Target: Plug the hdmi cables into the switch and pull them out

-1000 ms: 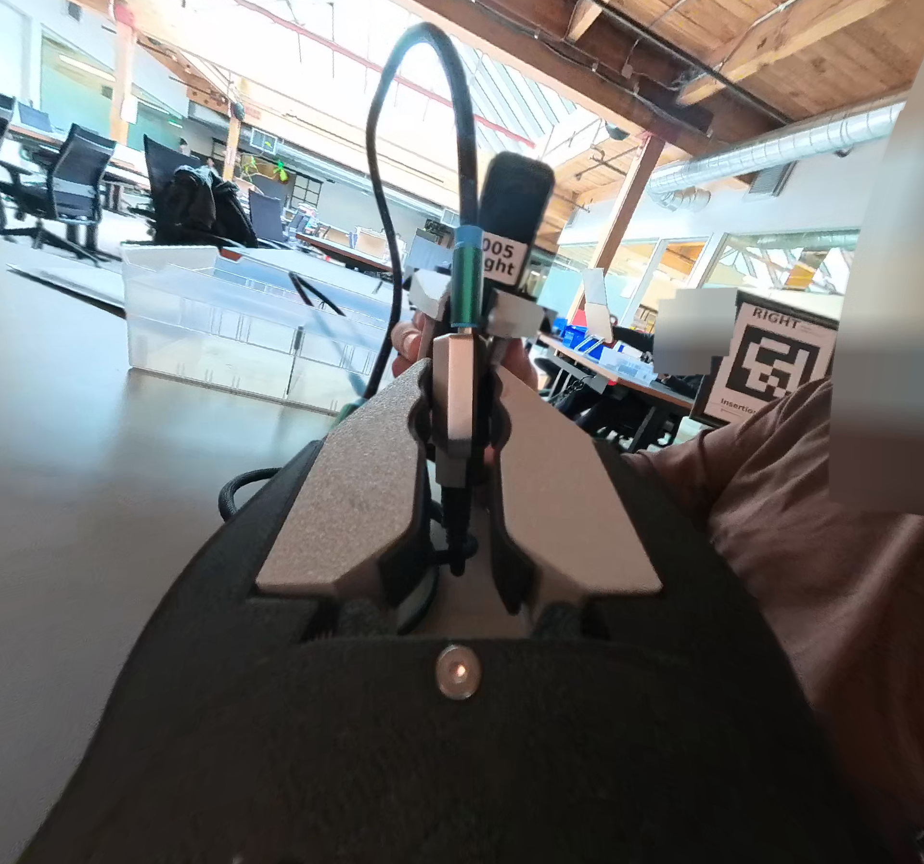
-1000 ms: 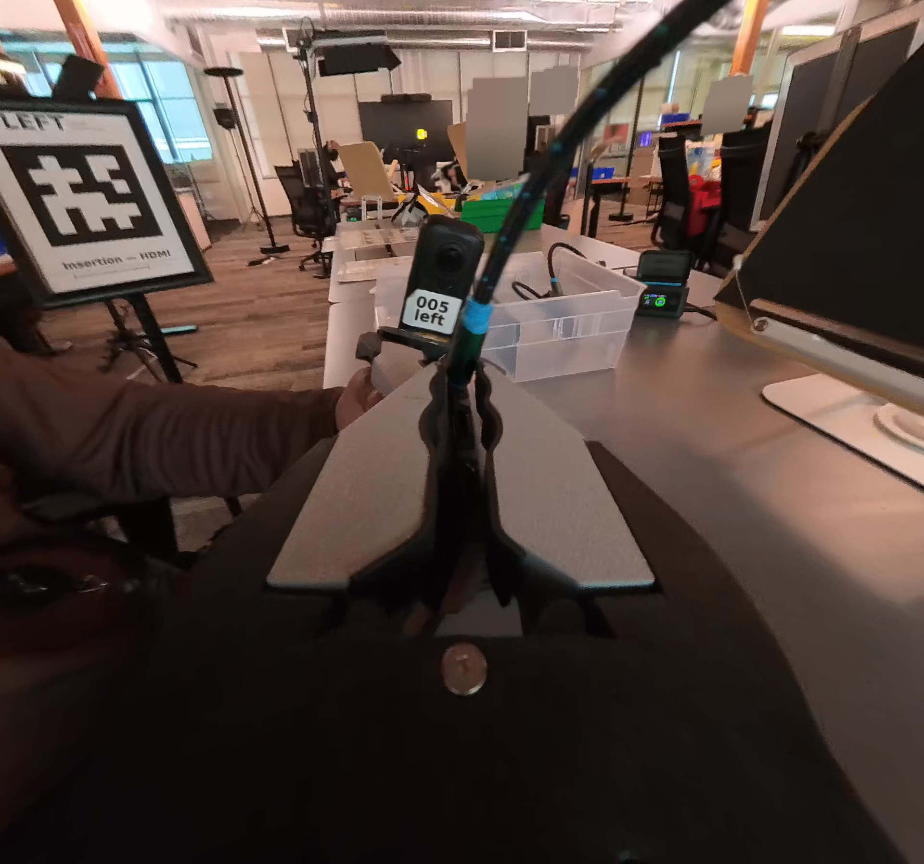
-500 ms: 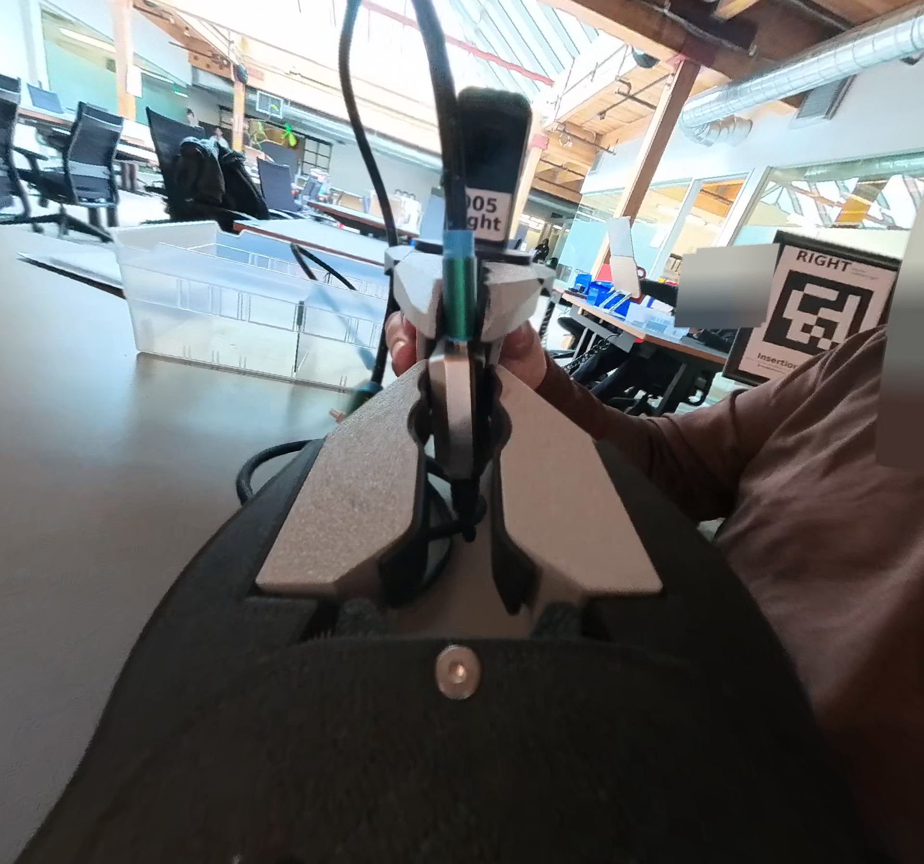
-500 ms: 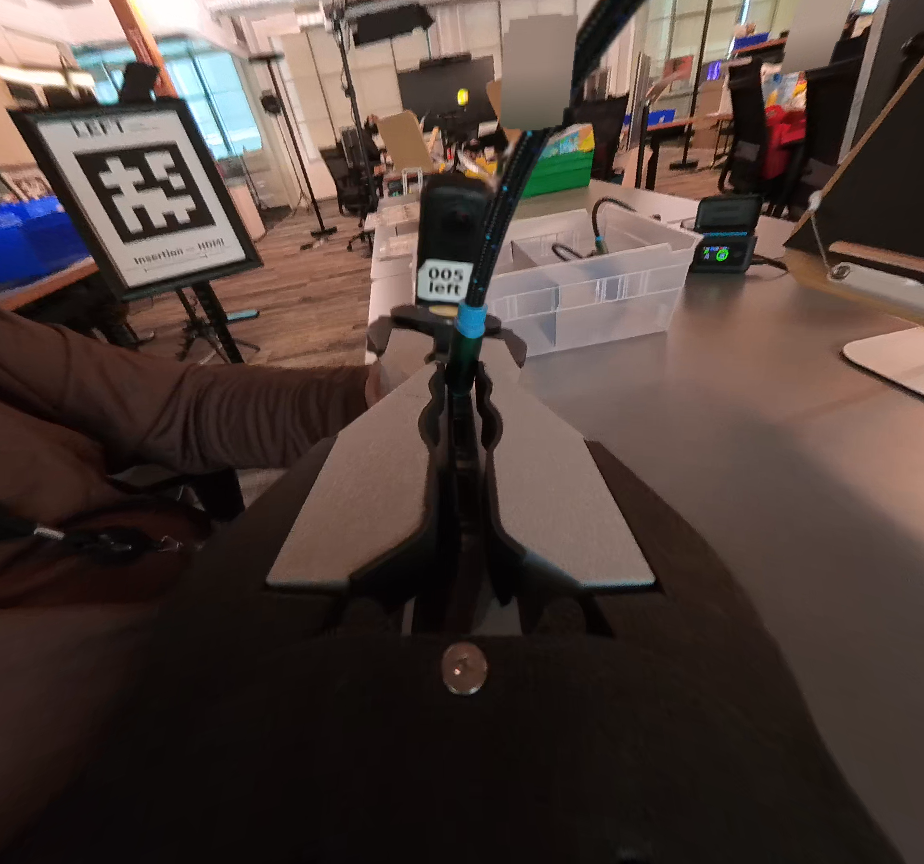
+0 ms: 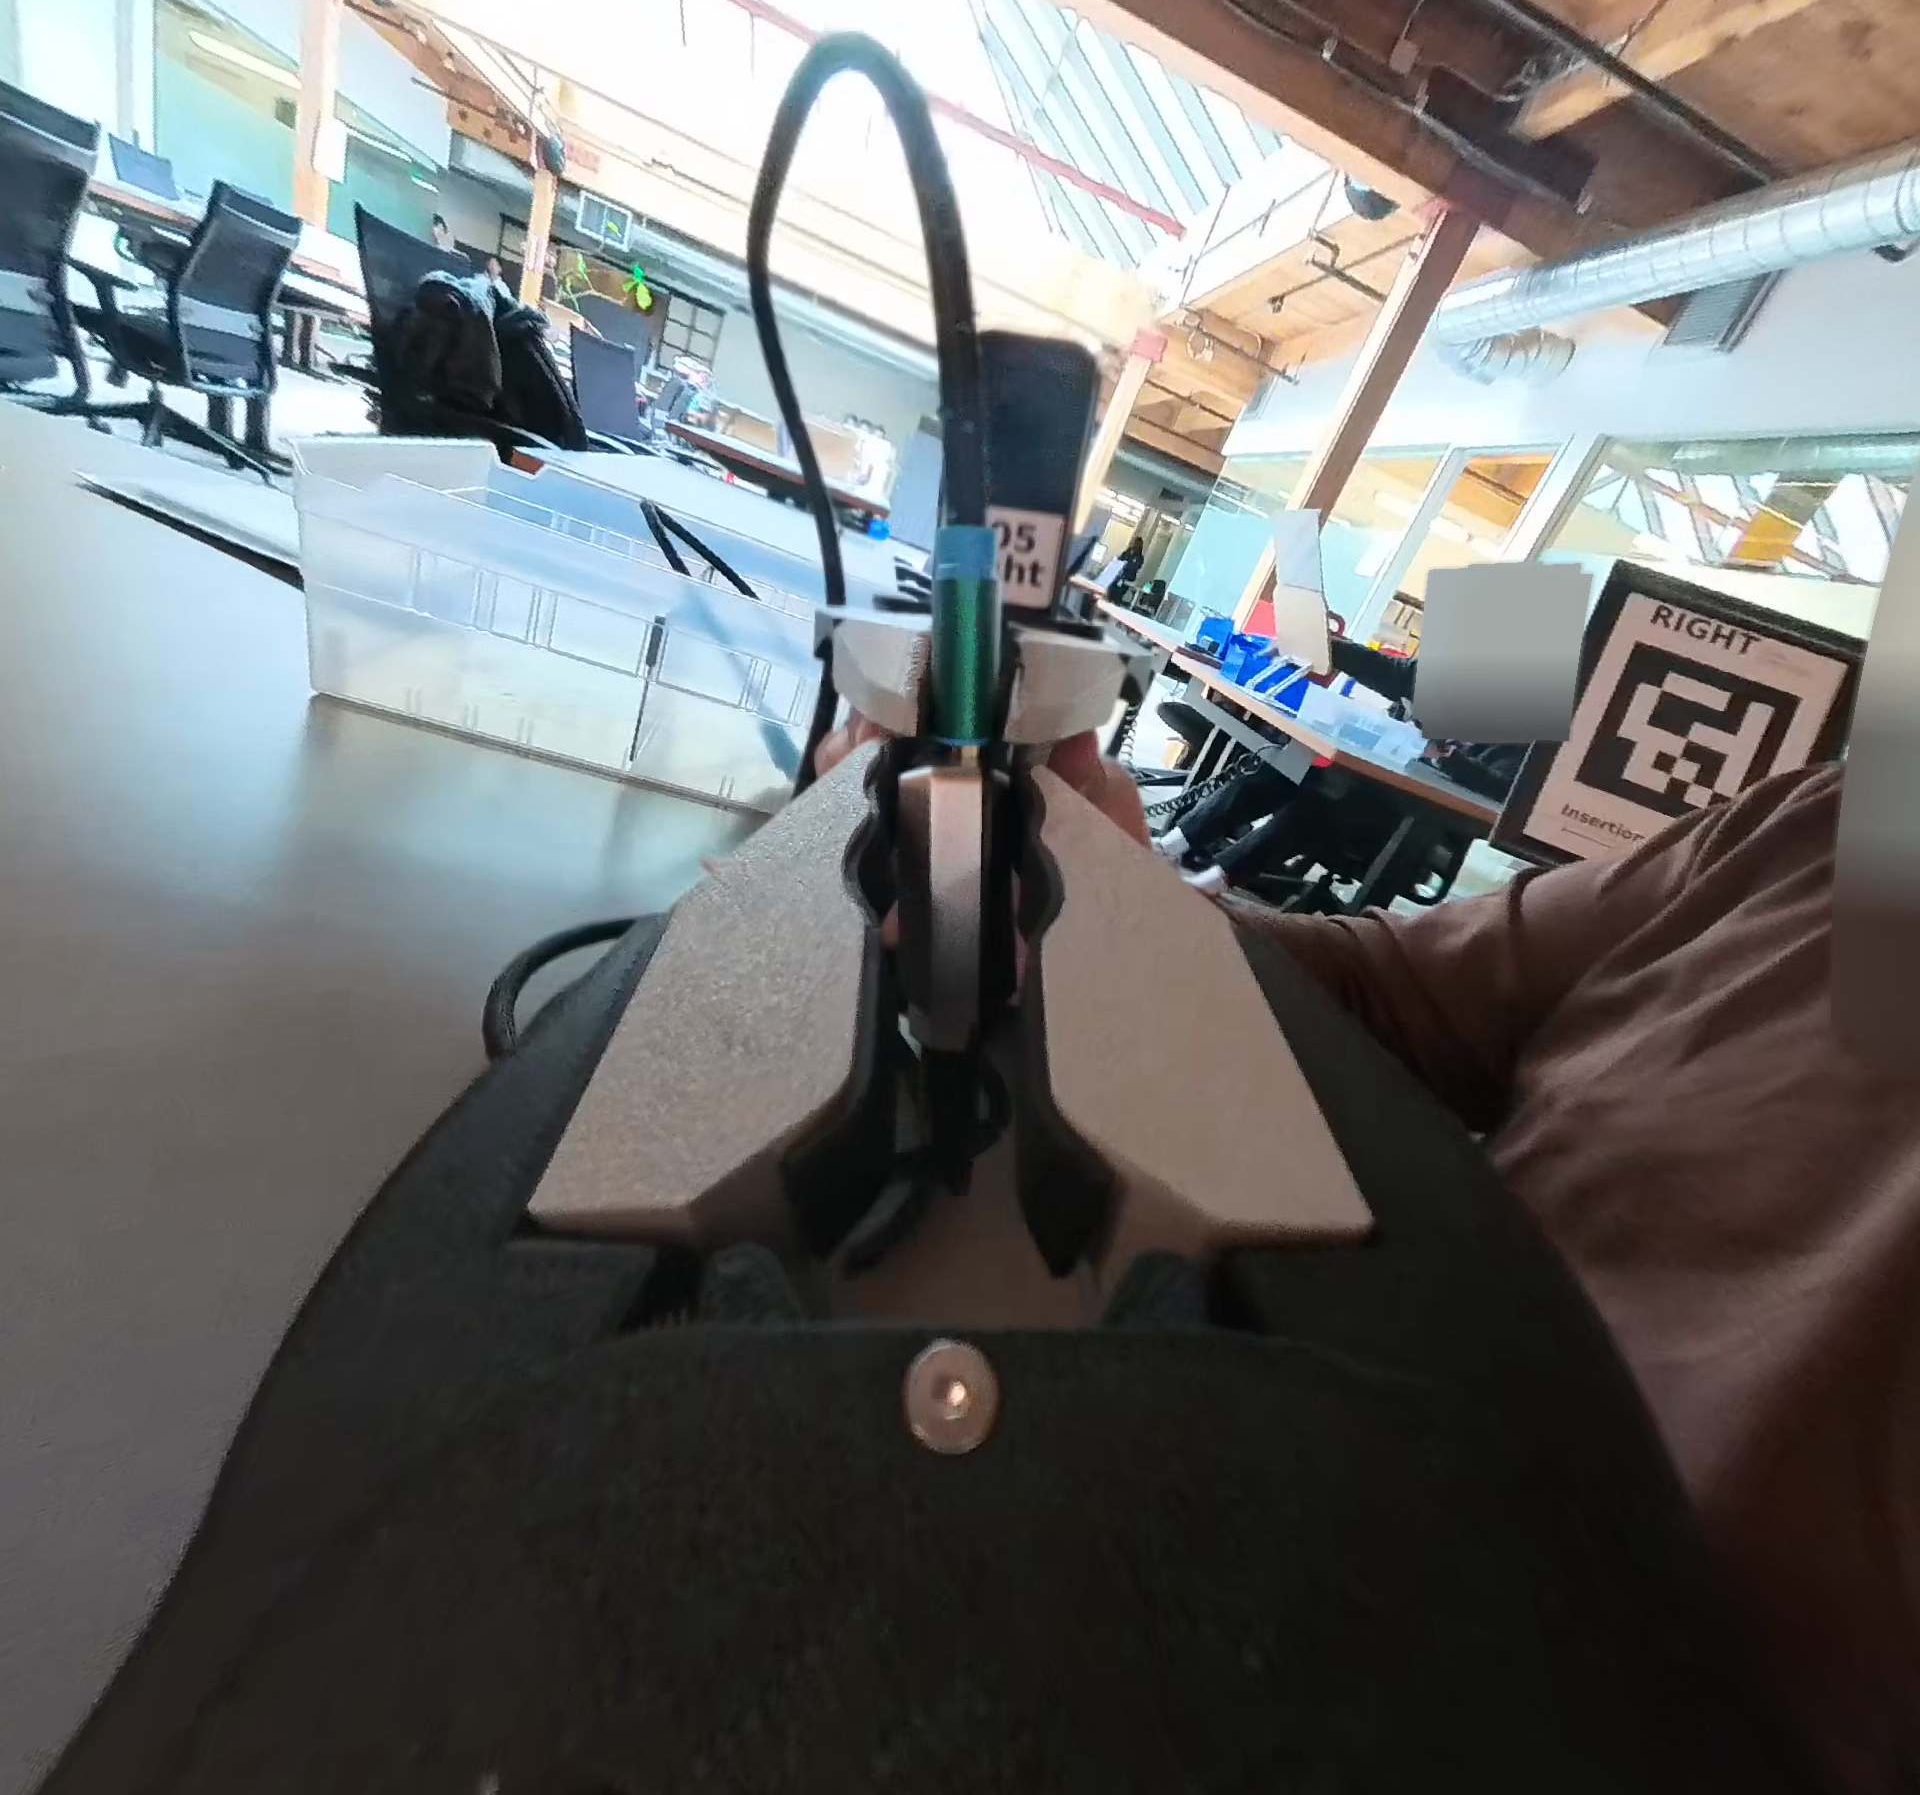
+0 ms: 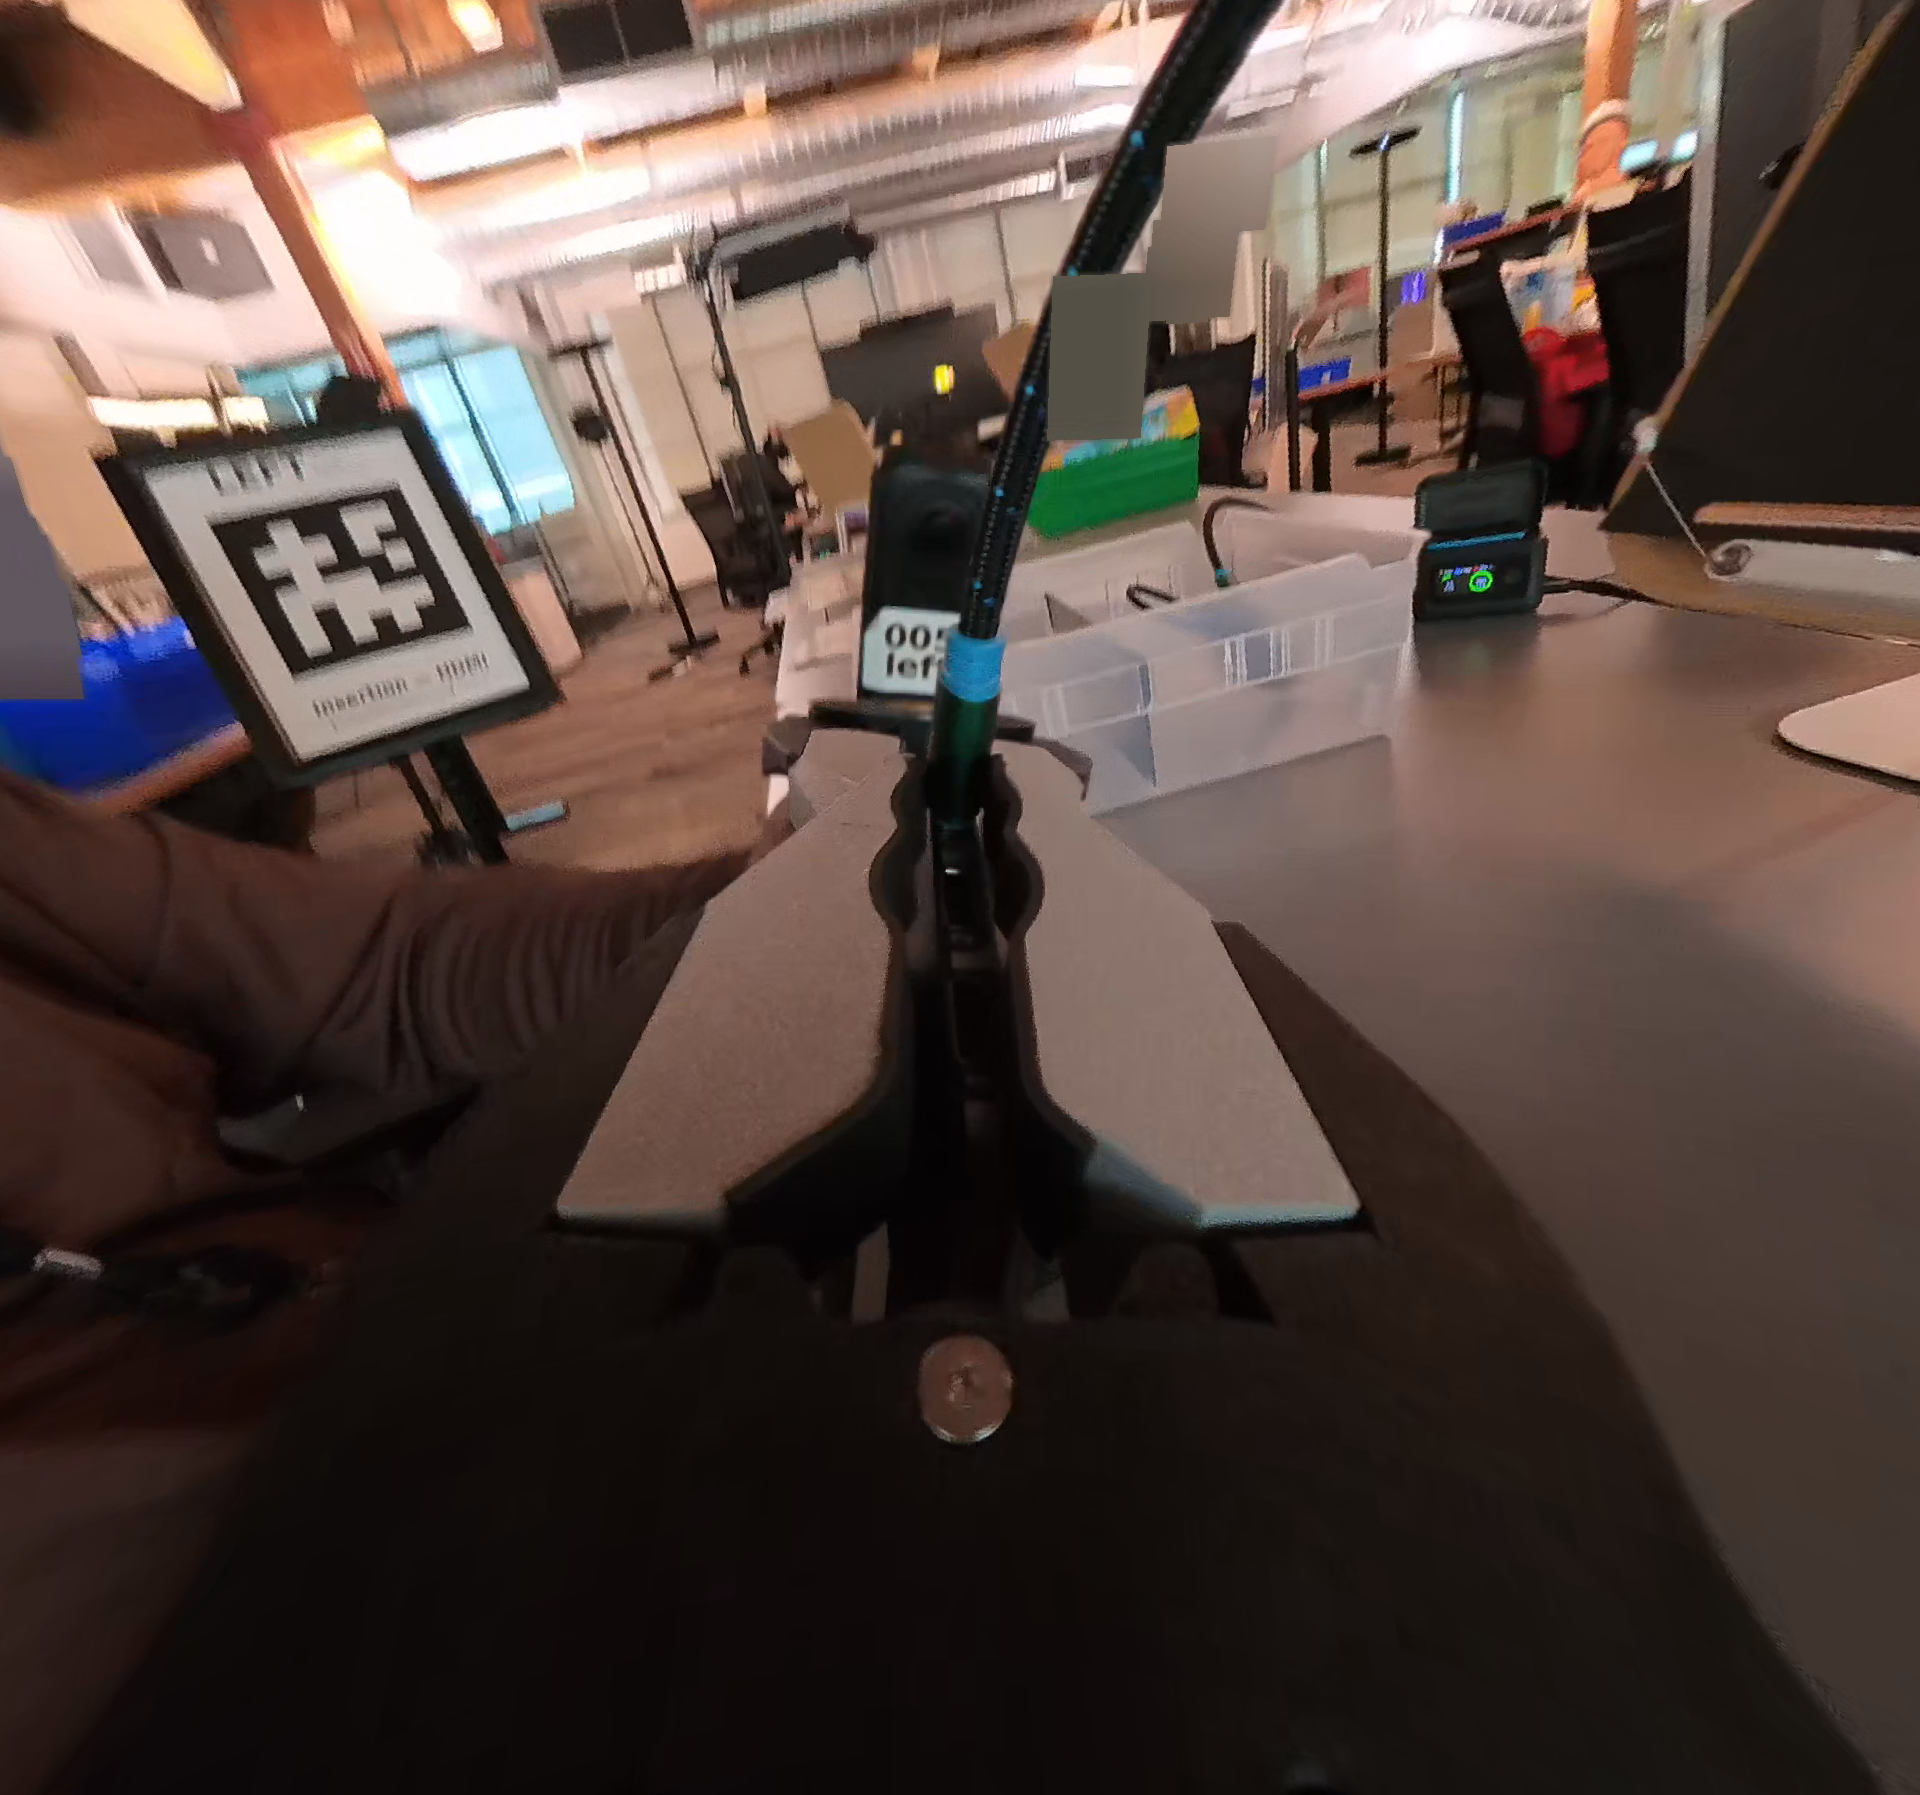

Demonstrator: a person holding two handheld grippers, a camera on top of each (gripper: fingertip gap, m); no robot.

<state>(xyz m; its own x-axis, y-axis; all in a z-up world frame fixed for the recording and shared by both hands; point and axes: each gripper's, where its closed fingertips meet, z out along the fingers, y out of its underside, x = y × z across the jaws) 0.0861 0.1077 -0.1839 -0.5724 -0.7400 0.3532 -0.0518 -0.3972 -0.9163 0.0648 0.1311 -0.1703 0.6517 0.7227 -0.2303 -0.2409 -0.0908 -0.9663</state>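
Left wrist view shows my left gripper (image 5: pixel 951 872) clamped on the silver switch (image 5: pixel 951 914), with the green HDMI plug (image 5: pixel 961 665) at its far end. My right gripper (image 6: pixel 961 810) pinches that plug, its black braided cable (image 6: pixel 1081 291) arching overhead. Behind, on the desk (image 5: pixel 208 914), stand a clear plastic bin (image 5: pixel 499 592) and a small lit device (image 6: pixel 1475 561).

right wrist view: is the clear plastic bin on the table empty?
No. The clear plastic bin holds at least one dark cable with a blue band, rising from a rear compartment.
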